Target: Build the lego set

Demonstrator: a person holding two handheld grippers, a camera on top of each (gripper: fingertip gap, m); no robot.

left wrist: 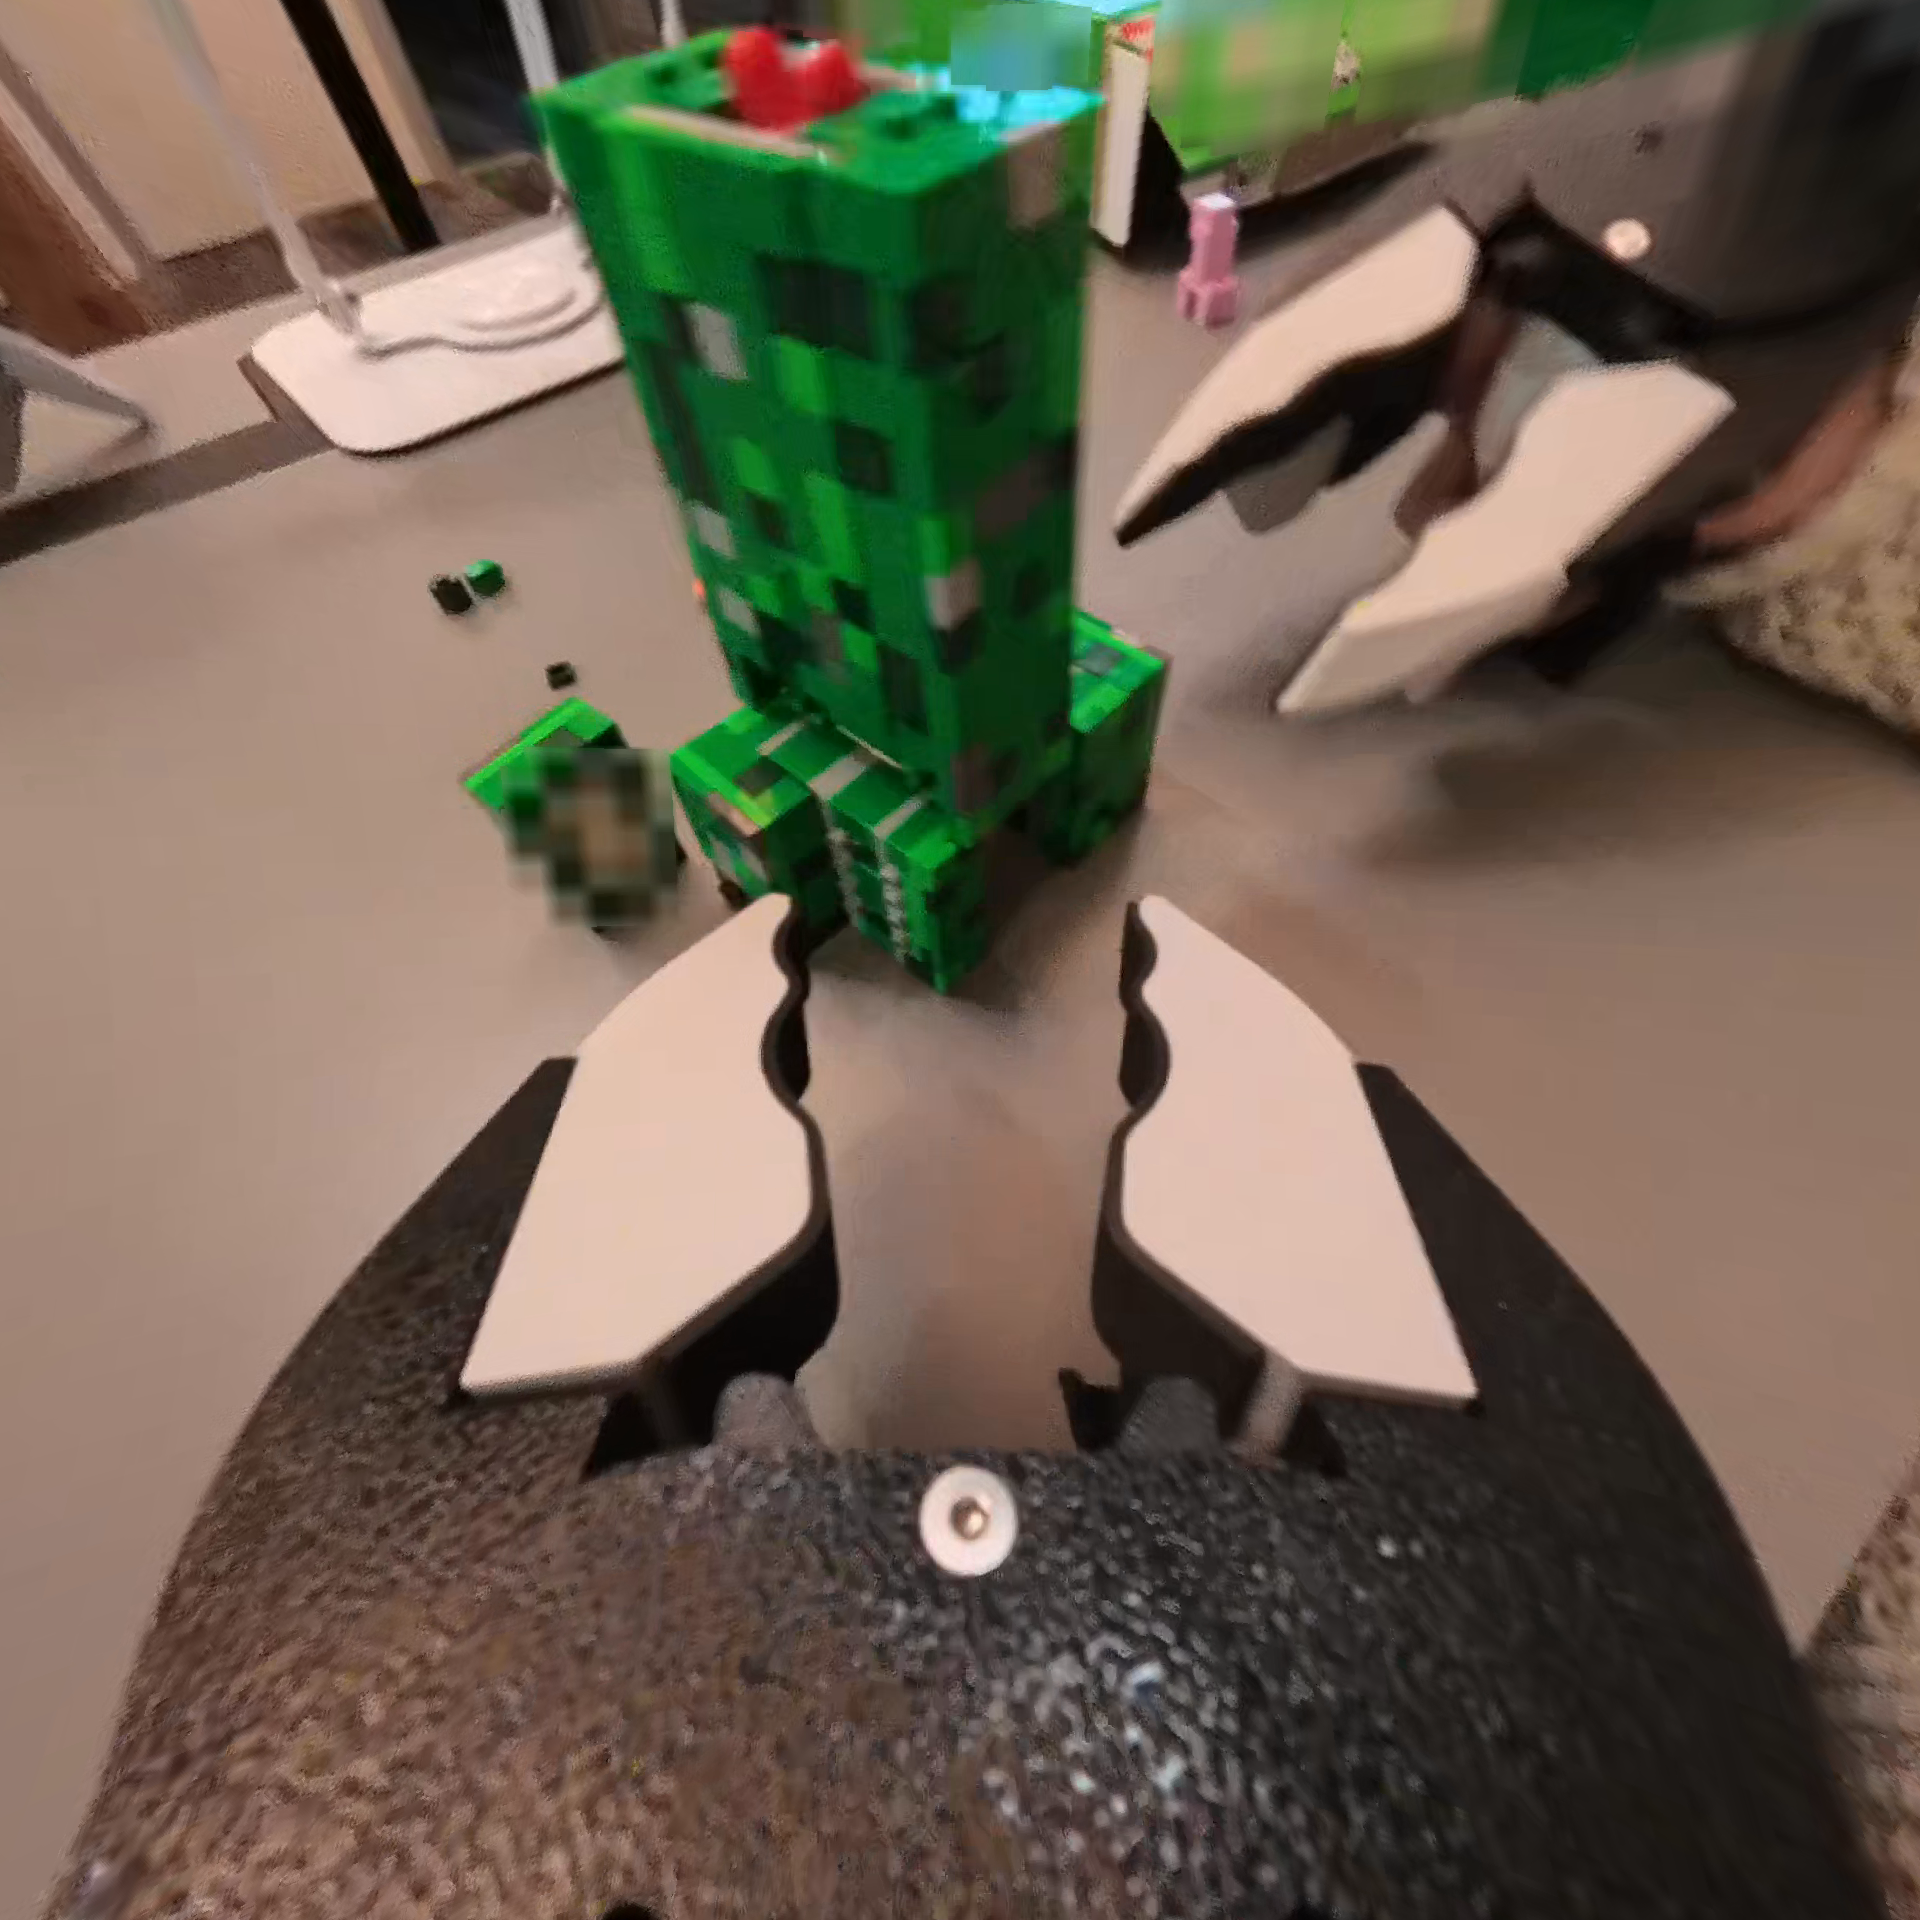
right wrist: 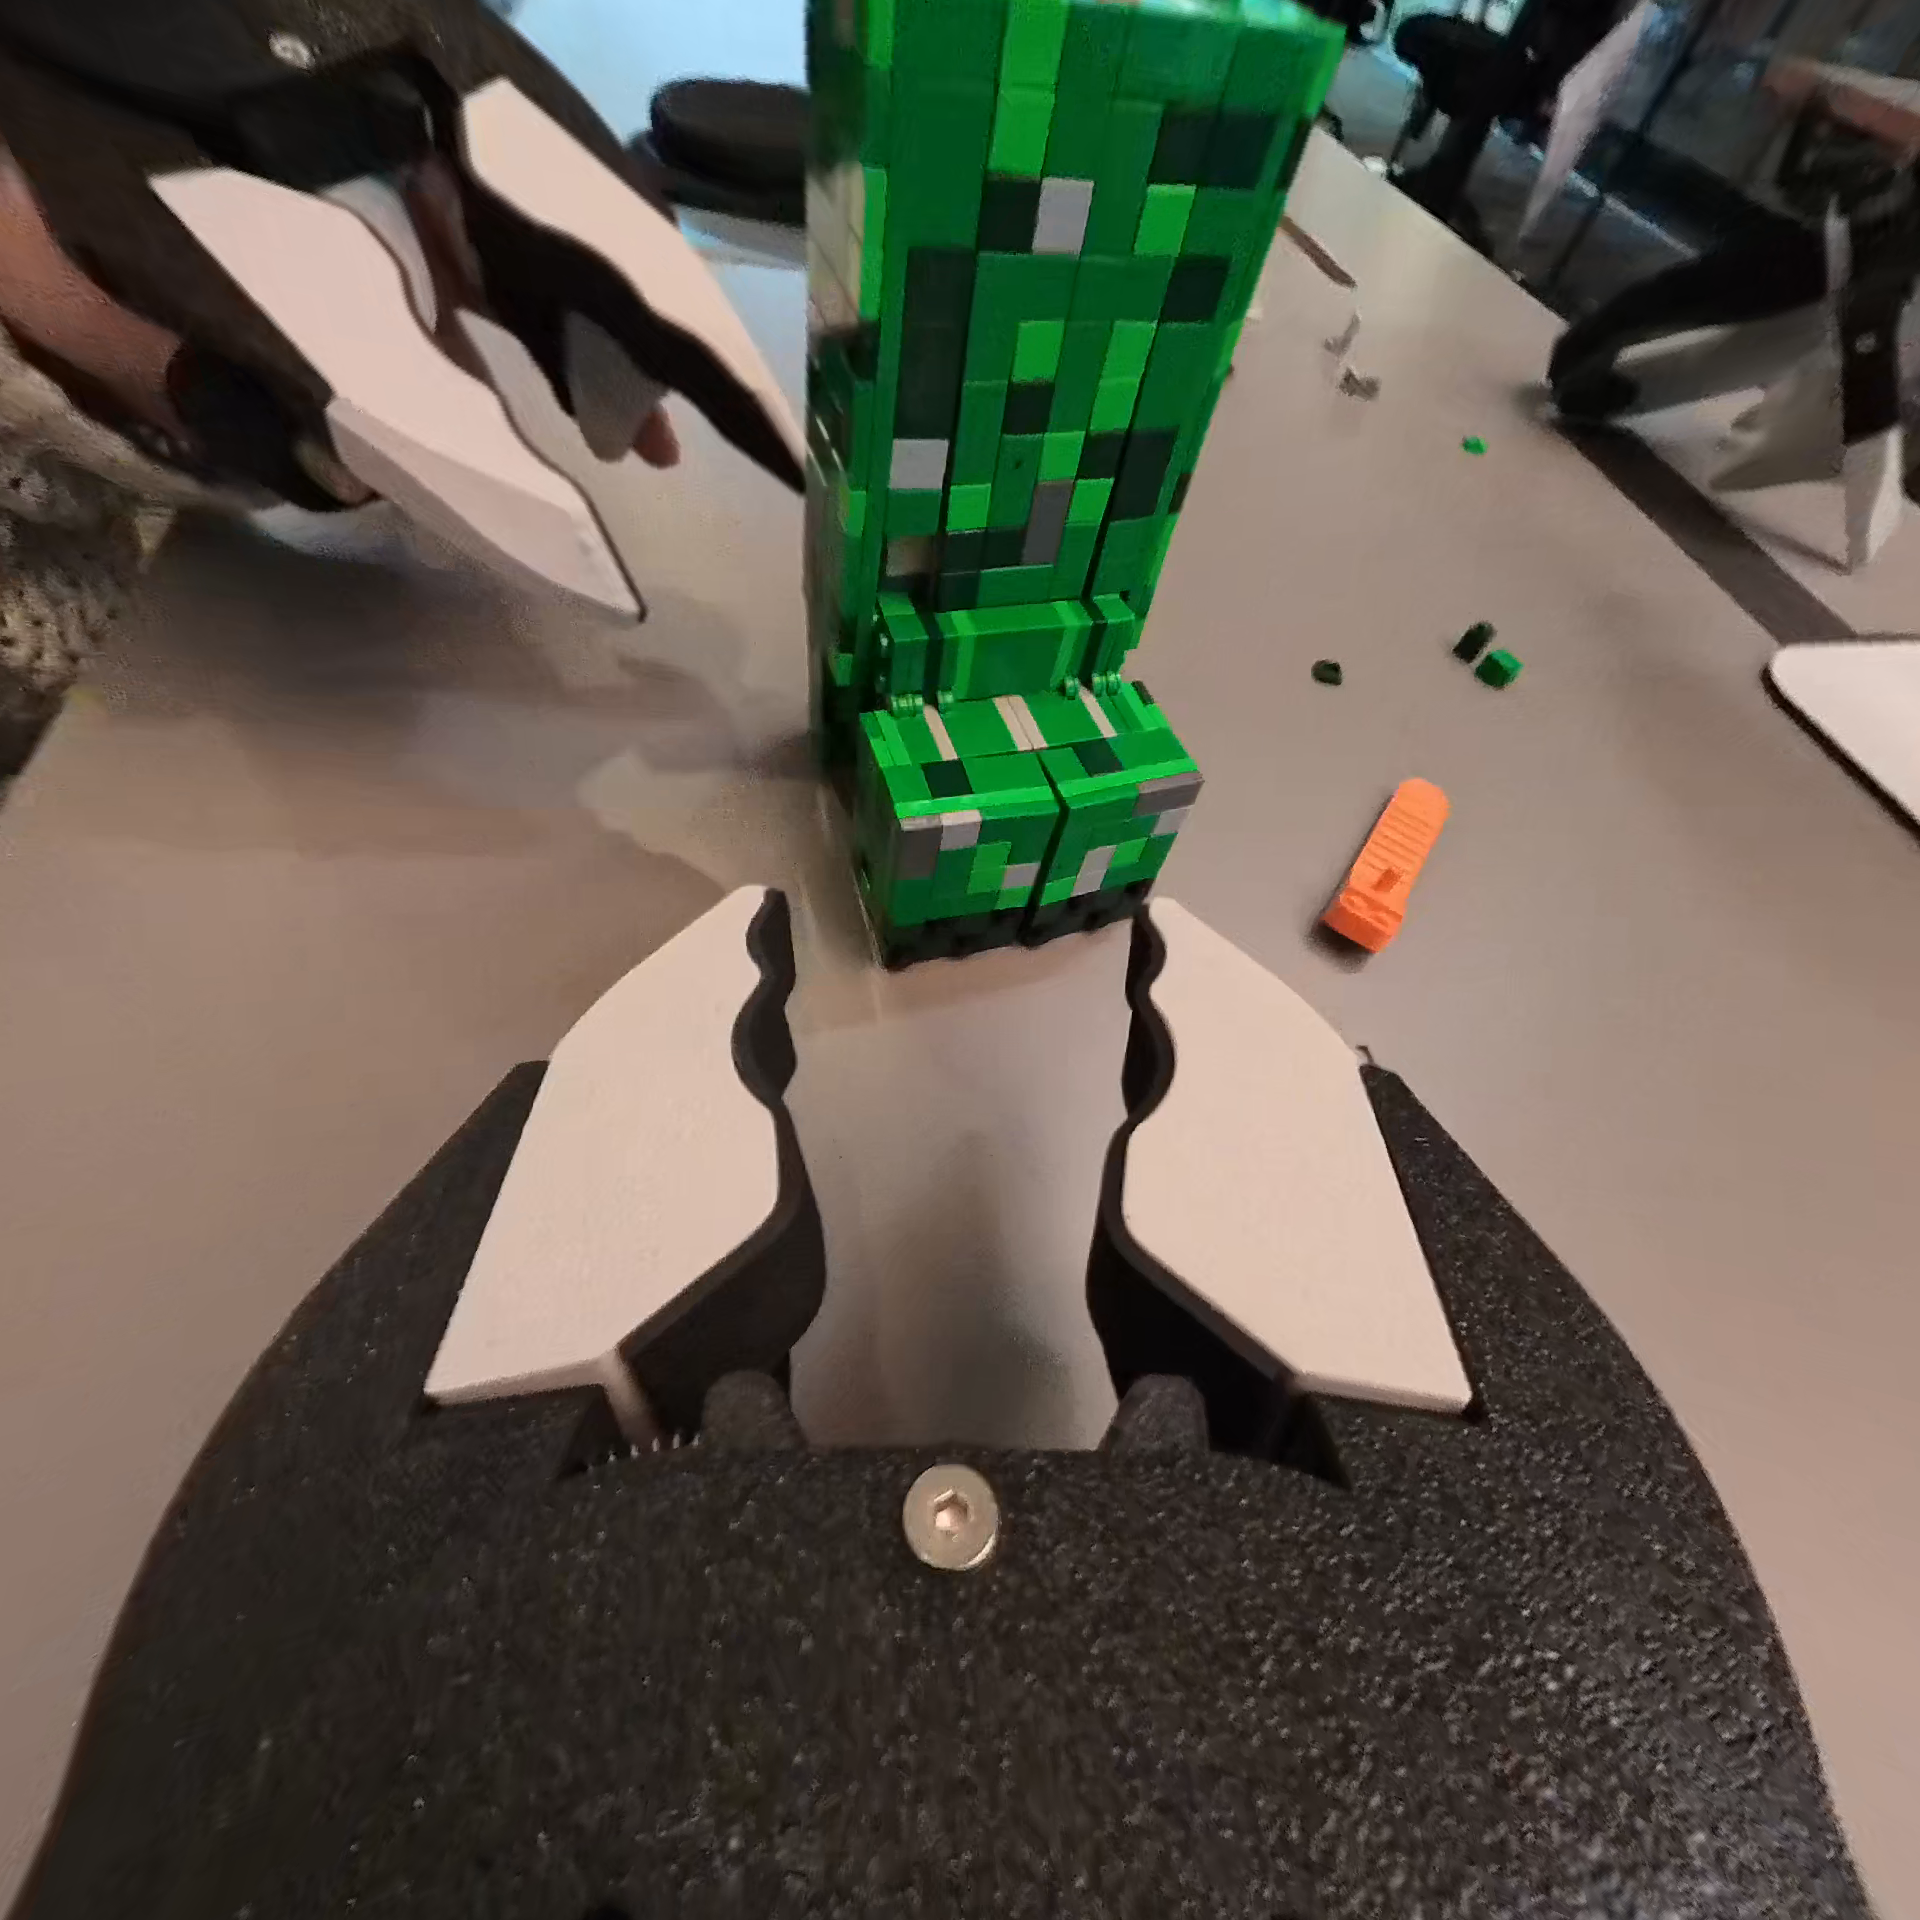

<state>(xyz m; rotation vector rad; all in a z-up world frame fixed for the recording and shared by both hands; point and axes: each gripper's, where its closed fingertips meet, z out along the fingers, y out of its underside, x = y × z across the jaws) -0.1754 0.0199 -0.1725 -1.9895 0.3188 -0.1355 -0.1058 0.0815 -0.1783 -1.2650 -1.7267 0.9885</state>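
A tall green pixel-patterned lego figure body [left wrist: 862, 436] stands upright on the grey table, with block feet at its base and a red piece [left wrist: 790, 73] in its open top. It also shows in the right wrist view [right wrist: 1029, 343], its feet [right wrist: 1023, 821] toward me. My left gripper [left wrist: 961, 920] is open and empty, just short of the feet. My right gripper [right wrist: 961, 914] is open and empty, its tips beside the front feet. Each gripper shows in the other's view, the right [left wrist: 1226, 613] and the left [right wrist: 707, 530], both open.
A separate green block [left wrist: 566, 800] lies left of the feet. Small loose green pieces [left wrist: 468, 587] [right wrist: 1486, 655] lie on the table. An orange brick separator [right wrist: 1387, 862] lies to the right. A small pink figure [left wrist: 1210, 260] and a white board [left wrist: 436, 343] stand farther back.
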